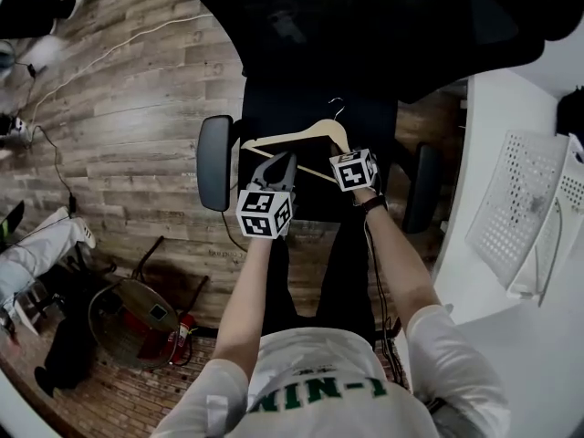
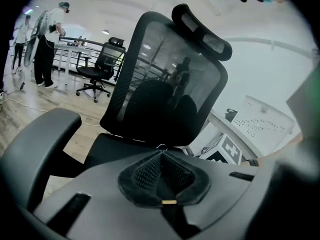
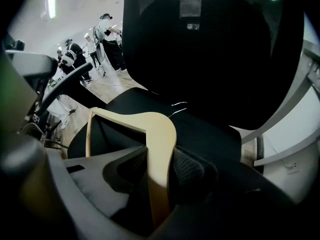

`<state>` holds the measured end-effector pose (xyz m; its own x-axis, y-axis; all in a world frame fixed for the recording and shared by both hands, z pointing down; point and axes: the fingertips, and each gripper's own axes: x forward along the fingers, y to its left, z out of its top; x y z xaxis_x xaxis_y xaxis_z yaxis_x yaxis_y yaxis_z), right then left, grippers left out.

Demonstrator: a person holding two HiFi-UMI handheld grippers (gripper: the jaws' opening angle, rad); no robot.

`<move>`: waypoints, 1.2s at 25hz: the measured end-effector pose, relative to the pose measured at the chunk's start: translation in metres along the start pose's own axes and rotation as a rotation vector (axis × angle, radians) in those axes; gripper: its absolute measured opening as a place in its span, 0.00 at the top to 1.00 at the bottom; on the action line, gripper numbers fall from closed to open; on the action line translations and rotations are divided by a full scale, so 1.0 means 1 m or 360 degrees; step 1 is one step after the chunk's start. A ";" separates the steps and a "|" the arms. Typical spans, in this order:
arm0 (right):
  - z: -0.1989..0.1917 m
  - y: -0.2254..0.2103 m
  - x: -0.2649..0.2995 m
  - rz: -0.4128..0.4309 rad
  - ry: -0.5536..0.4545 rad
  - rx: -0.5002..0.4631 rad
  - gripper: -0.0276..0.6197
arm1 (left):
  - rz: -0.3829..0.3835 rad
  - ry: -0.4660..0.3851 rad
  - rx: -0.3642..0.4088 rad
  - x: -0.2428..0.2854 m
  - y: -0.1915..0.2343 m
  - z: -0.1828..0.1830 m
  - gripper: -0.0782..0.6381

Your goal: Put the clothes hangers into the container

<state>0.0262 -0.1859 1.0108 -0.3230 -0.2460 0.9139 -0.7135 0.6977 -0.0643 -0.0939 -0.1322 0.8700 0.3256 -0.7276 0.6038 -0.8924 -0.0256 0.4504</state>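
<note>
The wooden hanger [image 1: 292, 136] lies across the chair seat [image 1: 274, 108]. It looks light, stiff and smooth, so likely to swing if gripped off-centre. The right gripper [image 3: 160, 156] clamps 1 arm near the hook [image 1: 338, 109]. The left gripper [image 2: 160, 154] is closed on nothing.

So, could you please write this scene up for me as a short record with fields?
hanger: wooden, with a metal hook, over the seat of the chair
right gripper: shut on one arm of the hanger
left gripper: shut, nothing between its jaws, beside the hanger
container: not in view
</note>
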 end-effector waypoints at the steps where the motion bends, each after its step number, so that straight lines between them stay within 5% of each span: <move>1: 0.006 -0.004 -0.009 -0.0021 -0.0023 0.0006 0.68 | -0.0002 -0.0016 0.0008 -0.003 -0.002 0.006 0.88; 10: 0.025 0.009 -0.136 -0.0138 -0.0074 0.0061 0.68 | -0.0050 -0.0058 0.0024 -0.068 -0.041 0.049 0.88; 30: 0.108 -0.048 -0.409 -0.0528 -0.0517 0.0010 0.68 | -0.0296 -0.0250 0.0447 -0.180 -0.186 0.185 0.88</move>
<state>0.1257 -0.1914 0.5973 -0.2536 -0.6539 0.7128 -0.8148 0.5416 0.2070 -0.0442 -0.1236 0.5561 0.4579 -0.7887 0.4102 -0.8805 -0.3386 0.3319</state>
